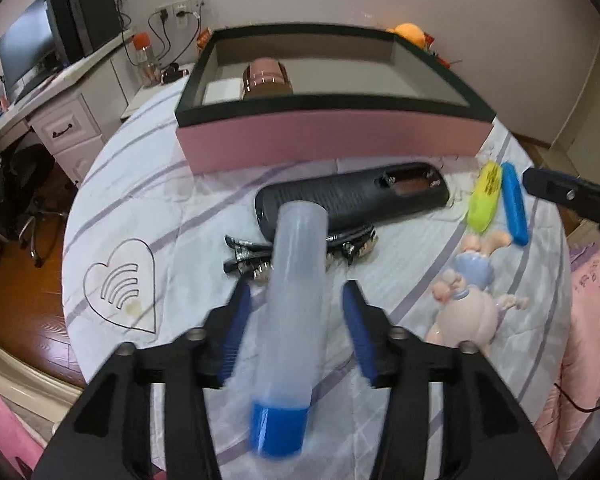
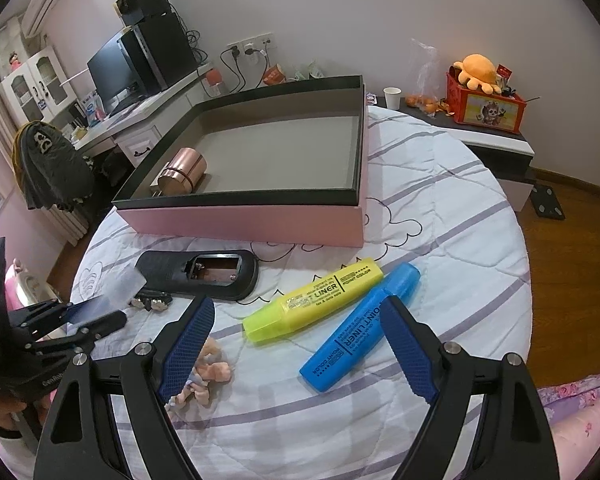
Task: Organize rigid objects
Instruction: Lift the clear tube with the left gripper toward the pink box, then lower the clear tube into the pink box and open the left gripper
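A translucent plastic tube (image 1: 296, 280) with a blue cap (image 1: 278, 426) lies lengthwise between the fingers of my left gripper (image 1: 296, 284); both blue pads stand off its sides, so the gripper is open. Beyond it lie black hair clips (image 1: 248, 258) and a black remote (image 1: 352, 198) with its battery bay uncovered. My right gripper (image 2: 296, 300) hangs open above a yellow highlighter (image 2: 316, 296) and a blue highlighter (image 2: 360, 332), holding nothing. The pink box (image 2: 244, 220) with a dark rim holds a copper cylinder (image 2: 184, 174). The left gripper (image 2: 76, 320) shows at the left edge of the right wrist view.
A small doll (image 1: 468, 300) lies on the quilted white bedspread (image 1: 140, 200) right of the tube. A desk with a monitor (image 1: 24, 56) stands at the far left, a low cabinet with a red box (image 2: 488, 106) at the far right. Wooden floor surrounds the bed.
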Demonstrator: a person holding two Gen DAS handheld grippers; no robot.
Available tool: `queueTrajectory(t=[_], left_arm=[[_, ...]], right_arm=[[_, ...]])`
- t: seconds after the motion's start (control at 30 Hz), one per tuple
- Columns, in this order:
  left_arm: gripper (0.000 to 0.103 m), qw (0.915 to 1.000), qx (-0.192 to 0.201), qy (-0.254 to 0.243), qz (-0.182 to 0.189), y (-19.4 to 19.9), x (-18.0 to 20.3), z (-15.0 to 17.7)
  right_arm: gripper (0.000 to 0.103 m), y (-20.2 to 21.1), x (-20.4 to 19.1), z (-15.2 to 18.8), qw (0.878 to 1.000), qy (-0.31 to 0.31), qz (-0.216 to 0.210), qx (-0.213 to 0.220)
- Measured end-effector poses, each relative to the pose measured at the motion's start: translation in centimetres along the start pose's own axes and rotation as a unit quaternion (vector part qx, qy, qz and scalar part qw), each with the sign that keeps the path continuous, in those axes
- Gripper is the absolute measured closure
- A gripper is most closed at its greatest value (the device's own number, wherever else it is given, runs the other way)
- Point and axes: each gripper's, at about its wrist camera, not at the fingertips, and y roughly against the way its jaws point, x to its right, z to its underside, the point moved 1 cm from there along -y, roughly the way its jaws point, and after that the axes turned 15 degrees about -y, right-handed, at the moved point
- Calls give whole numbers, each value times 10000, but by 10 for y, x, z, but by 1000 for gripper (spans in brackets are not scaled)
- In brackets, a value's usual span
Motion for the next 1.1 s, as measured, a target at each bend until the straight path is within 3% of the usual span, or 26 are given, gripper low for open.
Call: queueTrajectory(t=[0.07,0.13,0.4,0.6,1.1], left_arm=[[55,9999,-64,16,83,-7,1,1],[76,10000,-30,24,7,-7,1,2],[77,9987,475,62,149,27,-2,-9],[77,9965,821,122,73,39,-7,-54],[77,9954,849,338,273,-35,-25,-183]], right_arm=[[17,0,1,0,10000,-7,-4,2],[17,0,1,0,10000,-16,0,-8],[17,4,4,-3,10000,-51,32,66],[17,12,2,-19,9997,1,17,254],[17,-10,5,-81,9986,29,-97,519]])
